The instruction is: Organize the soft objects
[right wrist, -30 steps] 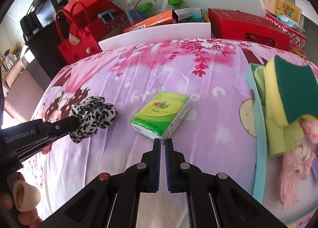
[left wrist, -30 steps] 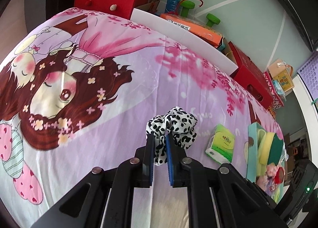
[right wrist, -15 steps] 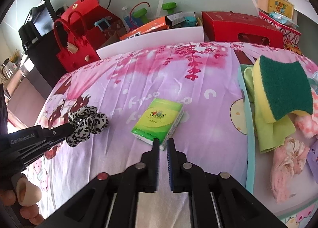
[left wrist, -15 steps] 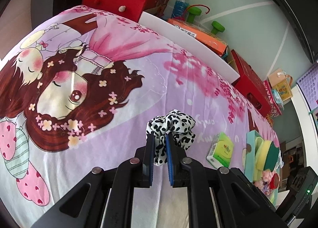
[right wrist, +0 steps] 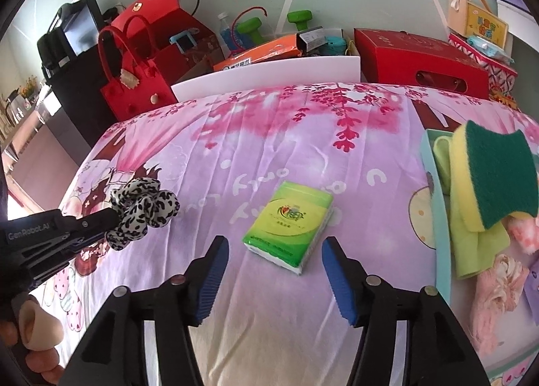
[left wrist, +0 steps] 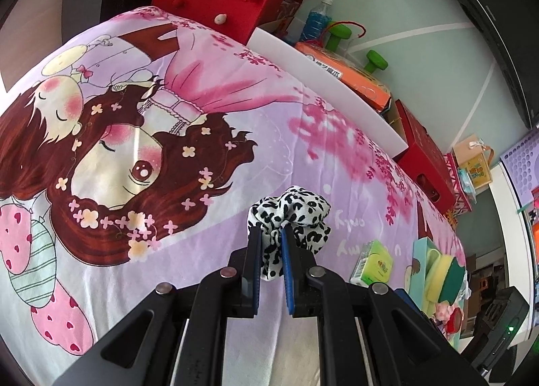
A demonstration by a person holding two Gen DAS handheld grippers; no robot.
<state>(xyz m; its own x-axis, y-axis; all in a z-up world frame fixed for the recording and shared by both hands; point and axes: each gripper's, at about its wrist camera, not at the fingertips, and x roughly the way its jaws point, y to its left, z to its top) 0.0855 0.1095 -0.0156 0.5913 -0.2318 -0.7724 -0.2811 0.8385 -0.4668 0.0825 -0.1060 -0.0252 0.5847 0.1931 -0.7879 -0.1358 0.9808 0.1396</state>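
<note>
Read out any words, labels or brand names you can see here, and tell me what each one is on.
"GenRobot.AI": side of the left tool's body.
Green tissue pack: logo and a line of print, too small to read.
Orange box: white label with characters, too blurred to read.
Yellow boxed toy: coloured characters, unreadable.
Bedsheet: white cursive print, upside down, not legible.

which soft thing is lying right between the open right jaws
The green tissue pack, flat on the pink cartoon bedsheet. The leopard-print scrunchie is in the left gripper; the sponge is in the tray.

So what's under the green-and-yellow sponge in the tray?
The green-topped yellow sponge rests on a folded lime-green cloth inside the light-blue tray; anything beneath that cloth is hidden.
</note>
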